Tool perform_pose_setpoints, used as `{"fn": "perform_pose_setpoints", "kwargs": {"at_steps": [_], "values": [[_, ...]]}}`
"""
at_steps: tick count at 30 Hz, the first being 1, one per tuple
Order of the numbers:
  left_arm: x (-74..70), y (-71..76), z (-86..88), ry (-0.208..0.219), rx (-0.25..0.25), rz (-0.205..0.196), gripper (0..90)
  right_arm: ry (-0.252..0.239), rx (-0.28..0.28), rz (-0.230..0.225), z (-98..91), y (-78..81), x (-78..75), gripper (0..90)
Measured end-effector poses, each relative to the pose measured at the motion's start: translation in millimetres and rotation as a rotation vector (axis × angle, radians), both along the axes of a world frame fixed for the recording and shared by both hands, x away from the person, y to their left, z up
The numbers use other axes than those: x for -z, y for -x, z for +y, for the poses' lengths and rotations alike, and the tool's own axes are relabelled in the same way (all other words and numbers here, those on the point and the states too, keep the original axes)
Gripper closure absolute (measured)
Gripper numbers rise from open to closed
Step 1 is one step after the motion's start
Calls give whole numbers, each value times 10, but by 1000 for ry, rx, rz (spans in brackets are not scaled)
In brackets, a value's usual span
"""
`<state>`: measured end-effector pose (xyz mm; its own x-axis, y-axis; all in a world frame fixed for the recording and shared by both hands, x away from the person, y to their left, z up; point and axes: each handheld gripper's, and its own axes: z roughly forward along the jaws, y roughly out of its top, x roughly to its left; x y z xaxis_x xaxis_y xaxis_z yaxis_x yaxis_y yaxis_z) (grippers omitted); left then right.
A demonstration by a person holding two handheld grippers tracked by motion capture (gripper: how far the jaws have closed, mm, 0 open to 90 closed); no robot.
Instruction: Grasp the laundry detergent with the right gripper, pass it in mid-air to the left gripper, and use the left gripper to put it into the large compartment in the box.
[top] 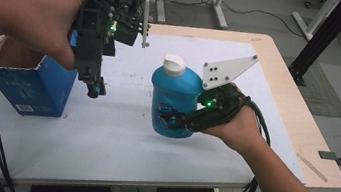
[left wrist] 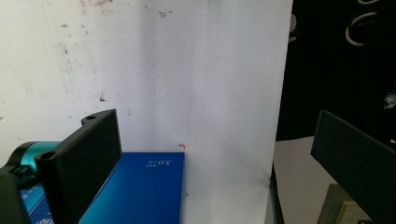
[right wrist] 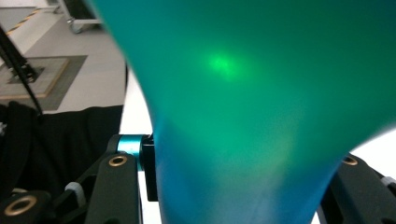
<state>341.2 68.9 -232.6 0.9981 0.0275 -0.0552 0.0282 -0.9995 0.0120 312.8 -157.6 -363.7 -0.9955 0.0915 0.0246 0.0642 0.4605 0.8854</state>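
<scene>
White bench [top: 102,137]: right tool [top: 173,121] clamped on upright blue bottle [top: 173,101]; left tool [top: 95,88] hangs wide apart over blue box [top: 33,89].

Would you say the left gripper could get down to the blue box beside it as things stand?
Probably yes: the left gripper hangs open above the table, right beside the blue box, with nothing between them. The blue bottle stands apart.

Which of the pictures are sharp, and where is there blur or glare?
High view: mostly sharp, with even, dim light. Left gripper view: the table is sharp and brightly lit, the box is clear. Right gripper view: the blue bottle is too close, blurred, with a green glare spot on it.
</scene>
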Motion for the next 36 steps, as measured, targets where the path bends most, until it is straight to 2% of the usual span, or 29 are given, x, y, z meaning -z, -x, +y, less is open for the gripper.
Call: {"fn": "perform_pose_setpoints", "kwargs": {"at_steps": [3,8,18,28,36], "values": [[-5,16,-47,-1,10,0,16,4,-37,11,106,3,51,459],[-8,51,-134,1,20,3,17,4,-66,16,225,-20,87,460],[-19,105,-237,4,35,-2,17,1,-150,23,572,-81,37,460],[-29,138,-256,5,35,-18,17,-5,-175,35,780,-122,0,460],[-3,156,-275,-1,29,-33,17,-24,-177,46,851,-151,-9,459]]}}
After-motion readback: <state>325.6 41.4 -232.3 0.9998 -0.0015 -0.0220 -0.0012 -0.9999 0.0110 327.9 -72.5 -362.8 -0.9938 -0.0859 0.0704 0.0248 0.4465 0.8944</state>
